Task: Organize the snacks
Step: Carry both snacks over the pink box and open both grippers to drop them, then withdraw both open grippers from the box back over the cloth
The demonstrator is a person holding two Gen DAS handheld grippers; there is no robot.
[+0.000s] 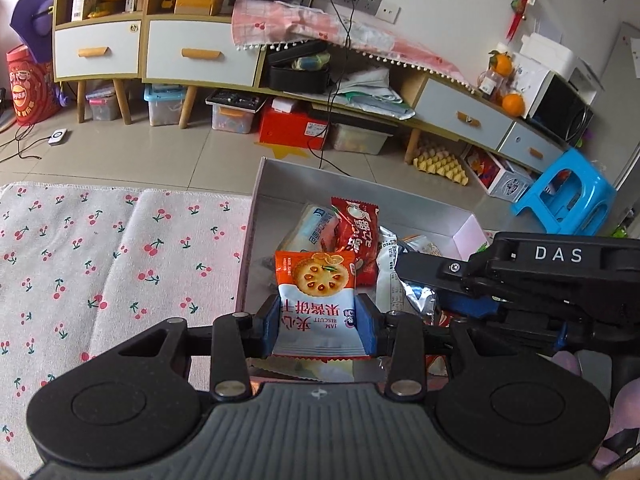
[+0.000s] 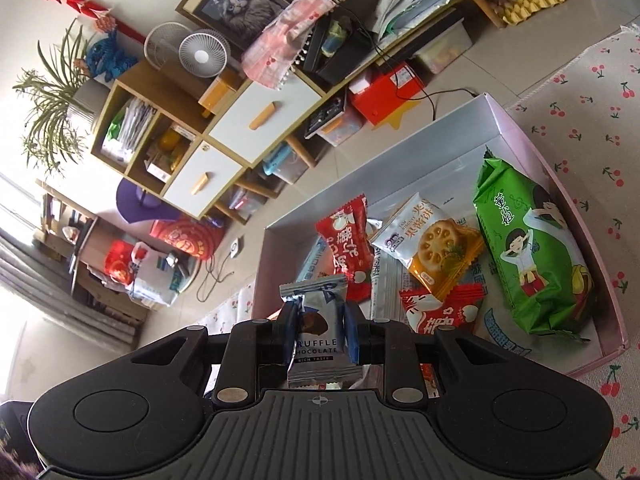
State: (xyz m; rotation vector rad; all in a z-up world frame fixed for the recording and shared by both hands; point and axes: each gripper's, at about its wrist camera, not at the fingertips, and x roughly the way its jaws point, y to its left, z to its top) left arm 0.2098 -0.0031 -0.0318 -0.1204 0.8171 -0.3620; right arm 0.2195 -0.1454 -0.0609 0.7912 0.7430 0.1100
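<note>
Jaws of your left gripper [image 1: 318, 322] clamp an orange-and-white jam biscuit packet [image 1: 316, 300]; your right gripper [image 2: 318, 334] pinches a silver truffle chocolate packet [image 2: 316, 320]; only the right view shows the green snack bag [image 2: 536, 256].

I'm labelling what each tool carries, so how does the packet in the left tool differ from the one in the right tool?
The jam biscuit packet in the left tool is orange and white with a round biscuit pictured; the truffle chocolate packet in the right tool is silver and dark blue. The biscuit packet looks wider, so the left jaws stand further apart. Its print reads upside down in the left wrist view; the chocolate's reads upright. Both are gripped over the pink box.
</note>
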